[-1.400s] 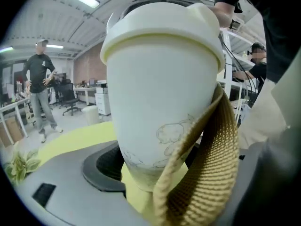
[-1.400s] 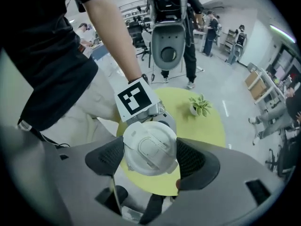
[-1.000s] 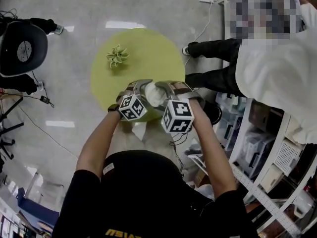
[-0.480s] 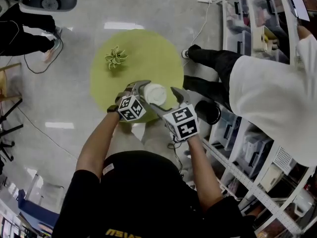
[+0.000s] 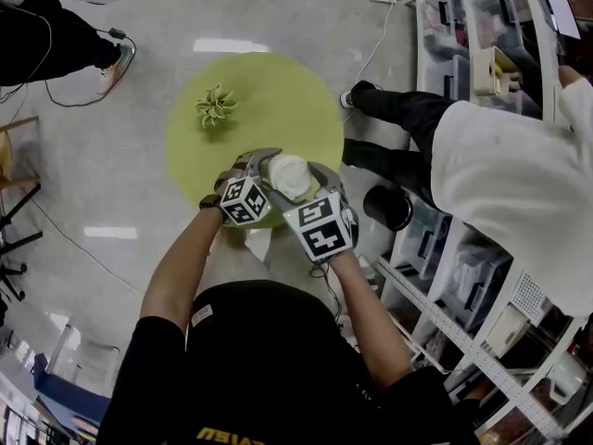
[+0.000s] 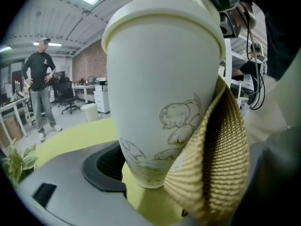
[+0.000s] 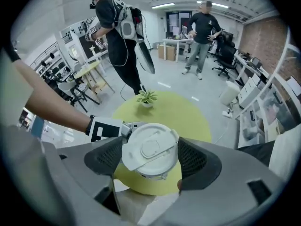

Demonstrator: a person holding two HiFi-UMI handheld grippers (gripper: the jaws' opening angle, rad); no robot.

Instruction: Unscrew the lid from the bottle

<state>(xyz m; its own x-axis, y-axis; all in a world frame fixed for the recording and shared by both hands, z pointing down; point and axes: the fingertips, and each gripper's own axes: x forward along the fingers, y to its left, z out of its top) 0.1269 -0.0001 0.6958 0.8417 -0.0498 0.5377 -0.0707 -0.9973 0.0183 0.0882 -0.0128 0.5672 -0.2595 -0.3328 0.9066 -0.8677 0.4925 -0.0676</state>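
Item: bottle (image 6: 160,79), white, with a faint line drawing on its wall; lid (image 7: 149,149) white, with a flip tab, seen seated on the bottle. The bottle was held upright over the near edge of the bench (image 5: 278,100), a round yellow-green top.

Left gripper (image 6: 164,171): its fingers (image 6: 106,166) were clenched on the lower body of the bottle, one dark pad seen against the wall near the base. A tan woven strap (image 6: 221,159) was looped beside the bottle on the right of that view, and the far finger was covered by it.

Right gripper (image 7: 151,158): pointed steeply down over the bottle top. The lid was enclosed between its fingers (image 7: 106,157). The jaws had just been closing, and both pads were seen against the lid's rim, so the lid was grasped.

Marker cubes: one on the left gripper (image 5: 246,200), one on the right (image 5: 320,230), side by side at the near edge of the bench.

Also recorded: a small potted plant (image 5: 216,107) near the far left edge of the bench, well apart from the bottle; shelving (image 5: 463,35) with bins along the right; a seated person in a white top (image 5: 500,156) beside the bench's right edge; a standing person (image 7: 202,27) farther off on the floor.
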